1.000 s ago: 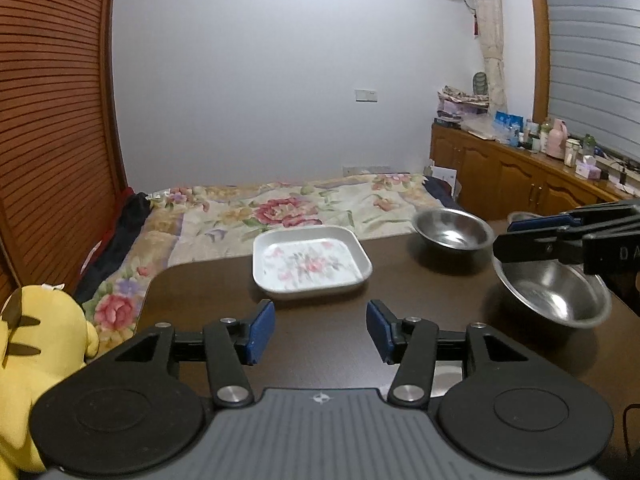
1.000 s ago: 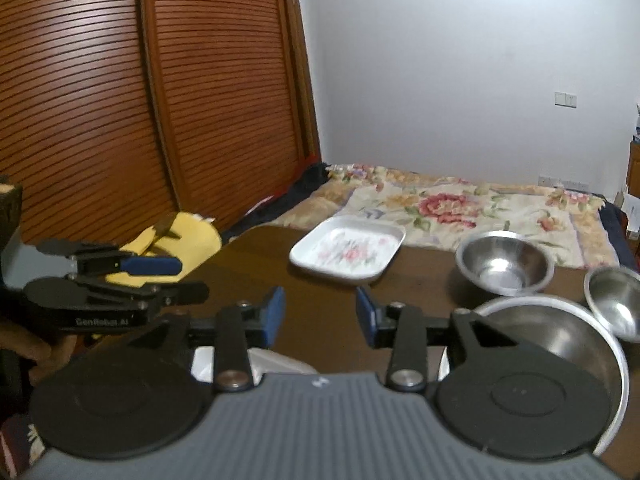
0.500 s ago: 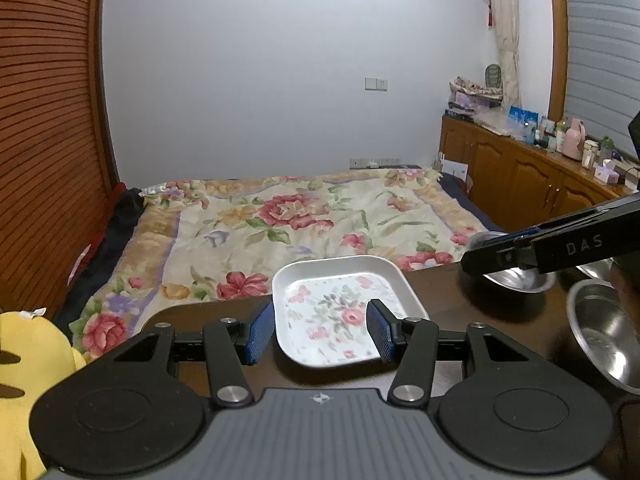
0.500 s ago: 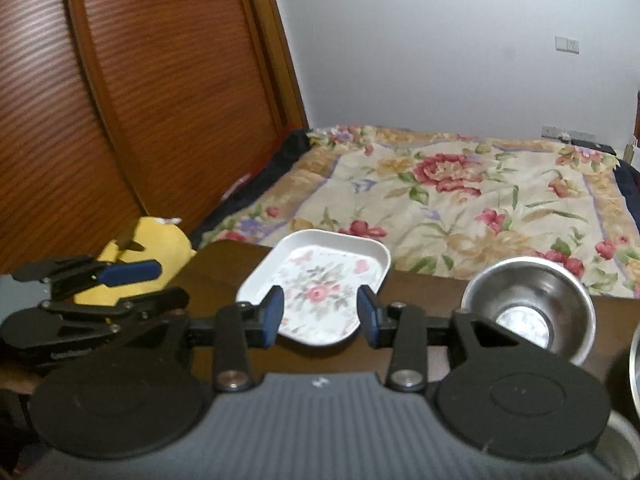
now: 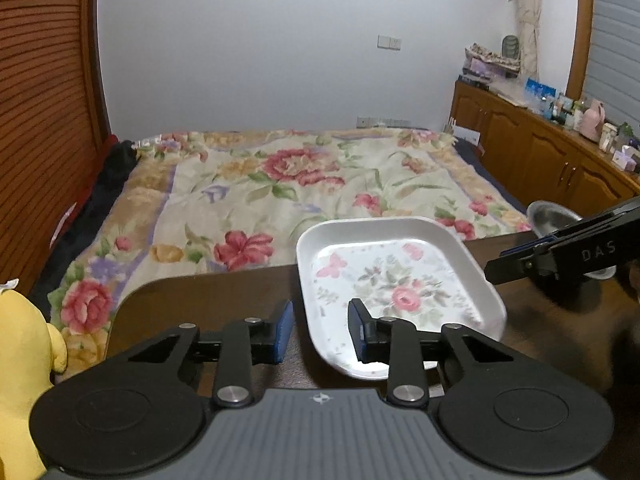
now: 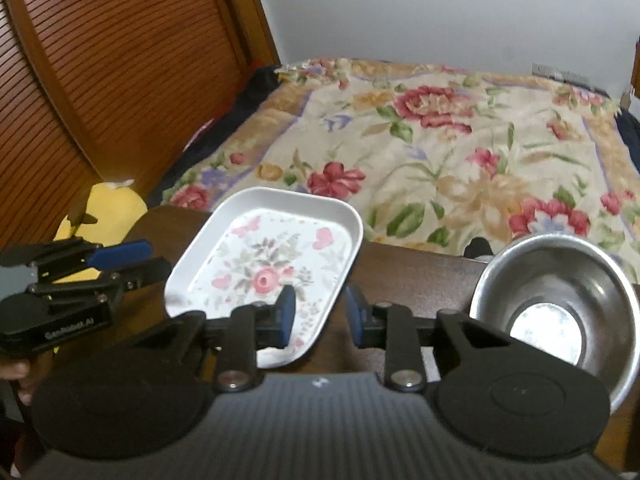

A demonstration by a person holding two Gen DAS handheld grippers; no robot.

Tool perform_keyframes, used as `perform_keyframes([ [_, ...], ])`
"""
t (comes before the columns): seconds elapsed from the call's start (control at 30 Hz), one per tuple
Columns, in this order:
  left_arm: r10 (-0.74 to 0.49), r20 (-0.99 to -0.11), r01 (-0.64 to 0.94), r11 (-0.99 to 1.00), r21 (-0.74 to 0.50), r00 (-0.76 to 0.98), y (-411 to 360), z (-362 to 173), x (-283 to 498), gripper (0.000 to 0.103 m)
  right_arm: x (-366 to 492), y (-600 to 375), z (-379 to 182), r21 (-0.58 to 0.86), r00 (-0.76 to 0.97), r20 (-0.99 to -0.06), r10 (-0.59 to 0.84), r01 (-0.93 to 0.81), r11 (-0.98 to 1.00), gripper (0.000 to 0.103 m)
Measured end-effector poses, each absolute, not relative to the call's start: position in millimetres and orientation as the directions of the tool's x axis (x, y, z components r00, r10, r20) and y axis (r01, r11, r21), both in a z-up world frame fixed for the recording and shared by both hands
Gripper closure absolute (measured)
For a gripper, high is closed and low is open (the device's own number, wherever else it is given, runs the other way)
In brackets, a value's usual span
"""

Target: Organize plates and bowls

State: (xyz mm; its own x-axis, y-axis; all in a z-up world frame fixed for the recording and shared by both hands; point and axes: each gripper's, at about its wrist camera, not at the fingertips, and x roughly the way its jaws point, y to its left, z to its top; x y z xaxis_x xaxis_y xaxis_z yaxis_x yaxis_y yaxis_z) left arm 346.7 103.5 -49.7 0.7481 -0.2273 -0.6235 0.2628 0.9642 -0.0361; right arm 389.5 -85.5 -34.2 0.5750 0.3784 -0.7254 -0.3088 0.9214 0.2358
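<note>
A white rectangular plate (image 5: pixel 392 288) with a flower print lies at the far edge of the dark table (image 5: pixel 200 300). My left gripper (image 5: pixel 320 332) straddles its left rim, one finger over the plate and one outside. The jaws are closing and the pads stand clear of the rim. My right gripper (image 6: pixel 320 316) straddles the right rim of the same plate (image 6: pixel 272 264) in the same way, also closing. A steel bowl (image 6: pixel 556 304) sits just right of it. Each gripper shows in the other's view: the right gripper (image 5: pixel 496 264), the left gripper (image 6: pixel 156 258).
Past the table's far edge is a bed (image 5: pixel 300 184) with a floral cover. A yellow plush toy (image 5: pixel 20 360) sits at the left, by a slatted wooden door (image 6: pixel 100 80). A wooden cabinet (image 5: pixel 560 160) with clutter lines the right wall.
Both grippers have moved forward and down to the floral plate, and their jaws have narrowed. The plate's rims now lie between the jaws. The second steel bowl has left both views.
</note>
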Motion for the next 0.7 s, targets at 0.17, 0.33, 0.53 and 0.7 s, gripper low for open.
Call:
perform_keyframes([
  [0.17, -0.212, -0.636, 0.253, 0.967, -0.028, 0.742, 103.9, -56.9, 354.1, 0.073, 398.8, -81.5, -44.5, 0.231, 0.546, -0.753, 0.368, -0.304, 0.924, 0.076],
  [0.33, -0.202, -0.647, 0.232, 0.972, -0.04, 0.735, 104.0, -59.5, 361.4, 0.073, 405.9, -78.2, -50.7, 0.215, 0.541, -0.768, 0.342, -0.285, 0.934, 0.076],
  [0.53, -0.187, -0.656, 0.237, 0.971, -0.012, 0.731, 100.6, -59.7, 364.0, 0.078, 411.2, -80.6, -55.2, 0.224, 0.543, -0.77, 0.335, -0.262, 0.939, 0.08],
  [0.7, -0.208, -0.669, 0.238, 0.97, -0.048, 0.714, 103.2, -64.5, 368.8, 0.083, 412.3, -81.3, -58.4, 0.222, 0.544, -0.773, 0.326, -0.25, 0.943, 0.083],
])
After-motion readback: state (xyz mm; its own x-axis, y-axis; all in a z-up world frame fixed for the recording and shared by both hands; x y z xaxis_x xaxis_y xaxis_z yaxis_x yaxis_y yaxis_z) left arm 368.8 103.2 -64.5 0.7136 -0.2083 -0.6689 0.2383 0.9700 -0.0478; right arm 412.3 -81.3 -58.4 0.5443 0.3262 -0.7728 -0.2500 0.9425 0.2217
